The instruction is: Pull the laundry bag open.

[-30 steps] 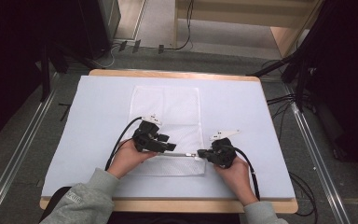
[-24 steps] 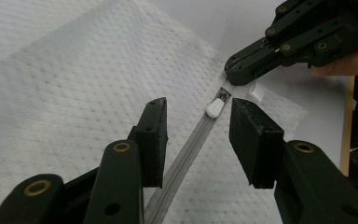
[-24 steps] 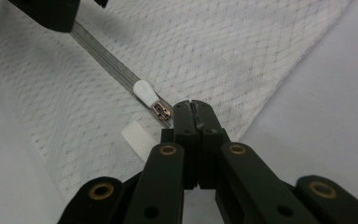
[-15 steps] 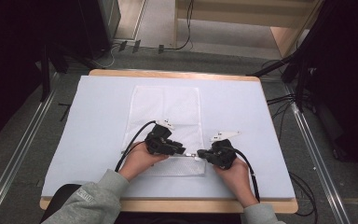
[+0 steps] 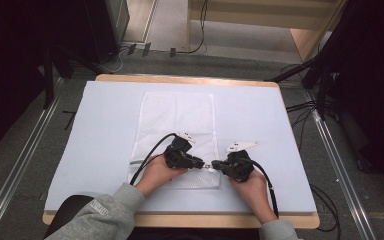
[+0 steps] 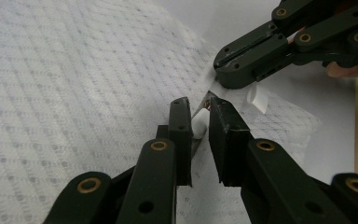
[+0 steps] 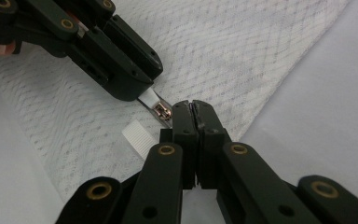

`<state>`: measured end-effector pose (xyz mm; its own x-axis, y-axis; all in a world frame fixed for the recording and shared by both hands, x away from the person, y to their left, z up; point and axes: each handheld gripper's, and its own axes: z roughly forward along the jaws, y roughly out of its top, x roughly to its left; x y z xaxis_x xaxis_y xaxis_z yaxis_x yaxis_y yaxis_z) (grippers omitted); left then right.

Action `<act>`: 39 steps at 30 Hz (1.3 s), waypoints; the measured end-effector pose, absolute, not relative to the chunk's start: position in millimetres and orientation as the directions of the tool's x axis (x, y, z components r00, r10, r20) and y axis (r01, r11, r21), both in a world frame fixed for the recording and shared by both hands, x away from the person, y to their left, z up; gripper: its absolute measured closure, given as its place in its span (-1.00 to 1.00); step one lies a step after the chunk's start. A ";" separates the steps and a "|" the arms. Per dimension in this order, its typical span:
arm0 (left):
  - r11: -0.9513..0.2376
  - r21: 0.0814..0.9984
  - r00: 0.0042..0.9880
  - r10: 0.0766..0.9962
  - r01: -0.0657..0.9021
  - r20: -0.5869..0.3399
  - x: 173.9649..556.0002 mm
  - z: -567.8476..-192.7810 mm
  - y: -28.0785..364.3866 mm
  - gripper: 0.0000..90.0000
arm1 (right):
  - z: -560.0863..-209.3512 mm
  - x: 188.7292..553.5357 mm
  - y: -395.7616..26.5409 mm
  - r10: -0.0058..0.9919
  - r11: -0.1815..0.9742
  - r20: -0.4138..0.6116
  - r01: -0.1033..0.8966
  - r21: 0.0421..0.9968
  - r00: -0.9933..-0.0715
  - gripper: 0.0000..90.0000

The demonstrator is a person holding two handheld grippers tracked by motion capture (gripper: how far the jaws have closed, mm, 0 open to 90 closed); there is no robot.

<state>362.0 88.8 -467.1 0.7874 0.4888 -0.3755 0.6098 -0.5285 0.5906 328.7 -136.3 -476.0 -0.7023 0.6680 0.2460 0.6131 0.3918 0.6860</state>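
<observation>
A white mesh bag (image 5: 177,120) lies flat on the table, its zipper along the near edge. My left gripper (image 5: 201,163) points right at the zipper's end. Its jaws have just been closing, and the white zipper pull (image 6: 199,125) sits pinched between them. In the right gripper view the pull (image 7: 148,99) sticks out of the left gripper's tip, joined to the metal slider (image 7: 162,111). My right gripper (image 5: 214,165) faces it tip to tip and is shut on the bag's edge right beside the slider. A small white ribbed label (image 7: 139,135) hangs from the seam.
A pale mat (image 5: 260,120) covers the table, with a wooden rim (image 5: 180,220) along the near side. Black cables (image 5: 300,107) run over the floor to the right, and dark equipment stands at the far left.
My left gripper slid right along the bag's near edge to meet the right gripper, and its jaws closed on the zipper pull. The right gripper stayed put.
</observation>
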 end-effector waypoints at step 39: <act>-0.524 0.534 0.748 0.458 0.664 -0.481 371.4 -469.7 87.7 0.96 | -477.8 325.5 -137.0 0.654 0.414 0.206 0.573 0.707 -0.728 1.00</act>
